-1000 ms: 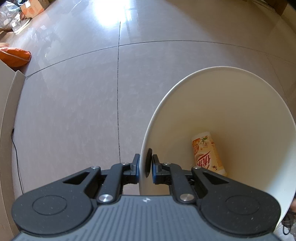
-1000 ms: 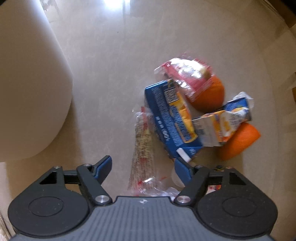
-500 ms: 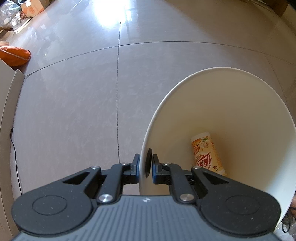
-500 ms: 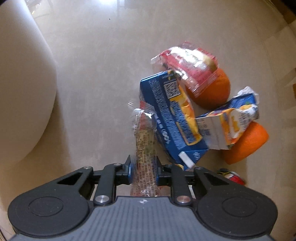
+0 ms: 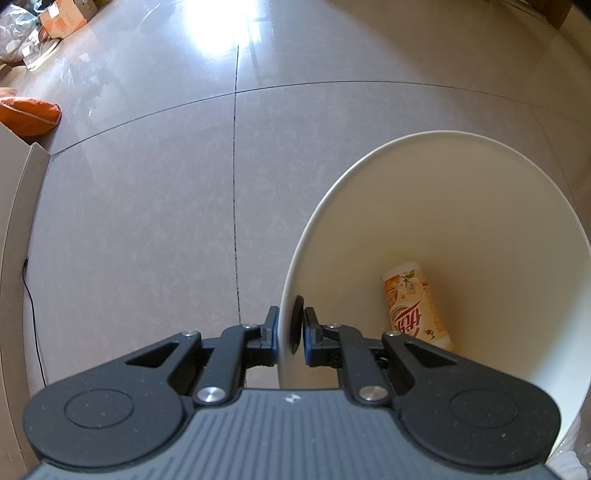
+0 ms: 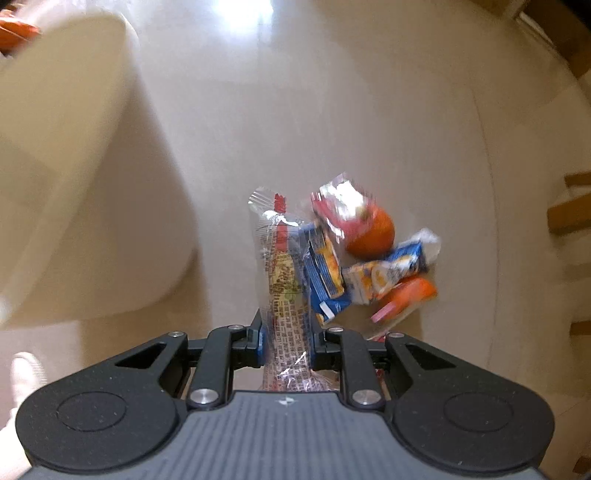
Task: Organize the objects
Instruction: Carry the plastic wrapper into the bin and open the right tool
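My left gripper point(image 5: 289, 328) is shut on the rim of a white bucket point(image 5: 480, 177), holding it tilted. An orange-labelled cup point(image 5: 415, 304) lies inside the bucket. My right gripper point(image 6: 286, 338) is shut on a clear snack packet point(image 6: 282, 273) with red print and holds it lifted above the floor. Below it on the floor lies a pile: a blue box point(image 6: 323, 269), a red packet point(image 6: 341, 208), an orange point(image 6: 373, 234), a crumpled carton point(image 6: 391, 273) and an orange lid point(image 6: 406, 299). The bucket's outside point(image 6: 74, 166) fills the left of the right wrist view.
The floor is glossy beige tile point(image 5: 147, 184). An orange cushion point(image 5: 27, 114) and cardboard clutter point(image 5: 62, 18) lie at the far left. A white panel point(image 5: 14, 229) with a black cable point(image 5: 35, 314) stands at the left edge. Cardboard boxes point(image 6: 569, 214) sit at the right.
My right gripper closed on the clear snack packet and lifted it away from the pile. The left gripper and bucket have stayed still.
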{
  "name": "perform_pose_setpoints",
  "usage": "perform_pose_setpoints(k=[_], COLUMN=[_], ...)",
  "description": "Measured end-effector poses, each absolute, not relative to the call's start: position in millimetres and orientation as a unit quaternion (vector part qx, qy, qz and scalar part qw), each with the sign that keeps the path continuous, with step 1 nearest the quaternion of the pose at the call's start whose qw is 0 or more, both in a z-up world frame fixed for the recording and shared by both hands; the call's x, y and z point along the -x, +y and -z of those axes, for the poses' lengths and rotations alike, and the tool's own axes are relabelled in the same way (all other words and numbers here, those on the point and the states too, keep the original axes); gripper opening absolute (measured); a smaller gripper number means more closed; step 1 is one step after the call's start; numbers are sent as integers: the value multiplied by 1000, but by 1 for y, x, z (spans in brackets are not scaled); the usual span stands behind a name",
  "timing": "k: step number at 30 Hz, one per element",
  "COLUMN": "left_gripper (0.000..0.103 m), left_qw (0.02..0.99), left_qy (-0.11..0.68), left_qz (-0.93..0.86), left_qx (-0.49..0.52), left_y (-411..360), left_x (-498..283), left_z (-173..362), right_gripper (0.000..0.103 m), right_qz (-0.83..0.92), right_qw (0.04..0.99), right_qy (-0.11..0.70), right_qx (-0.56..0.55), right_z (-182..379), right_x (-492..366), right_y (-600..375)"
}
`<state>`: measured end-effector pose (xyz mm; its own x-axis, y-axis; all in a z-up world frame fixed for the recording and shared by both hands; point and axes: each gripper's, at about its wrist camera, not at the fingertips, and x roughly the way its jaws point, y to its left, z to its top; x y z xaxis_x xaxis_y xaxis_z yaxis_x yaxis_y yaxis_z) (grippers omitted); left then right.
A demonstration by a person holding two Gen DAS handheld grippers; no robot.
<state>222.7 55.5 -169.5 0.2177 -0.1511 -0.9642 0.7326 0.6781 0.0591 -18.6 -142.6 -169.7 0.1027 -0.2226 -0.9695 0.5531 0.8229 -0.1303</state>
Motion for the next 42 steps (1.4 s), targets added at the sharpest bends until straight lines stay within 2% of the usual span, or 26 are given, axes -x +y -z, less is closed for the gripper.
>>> perform_pose_setpoints(k=[7,11,21,23,25,31,35,42], left_gripper=[11,10,10,10,10,10,9,9], left_qw=[733,732,726,725,725,726,726,725], left_qy=[553,552,558,559,559,558,559,562], left_qz=[298,300,305,304,305,306,306,307], left_qx=[-261,-262,-263,-262,-263,-262,-259,-255], left_y=[54,55,56,56,55,55,55,58], left_x=[-223,-225,-228,-229,-230,-230,-231,-234], left_z=[167,167,171,172,172,171,173,171], right_gripper=[23,23,24,28,49,63,68,68], right_qz=[230,197,148,148,144,150,160,188], right_qw=[772,798,805,808,809,808,807,797], right_qy=[573,549,557,554,552,553,549,550], right_qx=[-152,-150,-140,-139,-141,-142,-150,-162], right_z=[71,35,38,41,41,45,49,55], right_x=[-15,-45,-101,-108,-112,-103,-91,-72], right_y=[-115,-97,-62,-61,-55,-51,-56,-68])
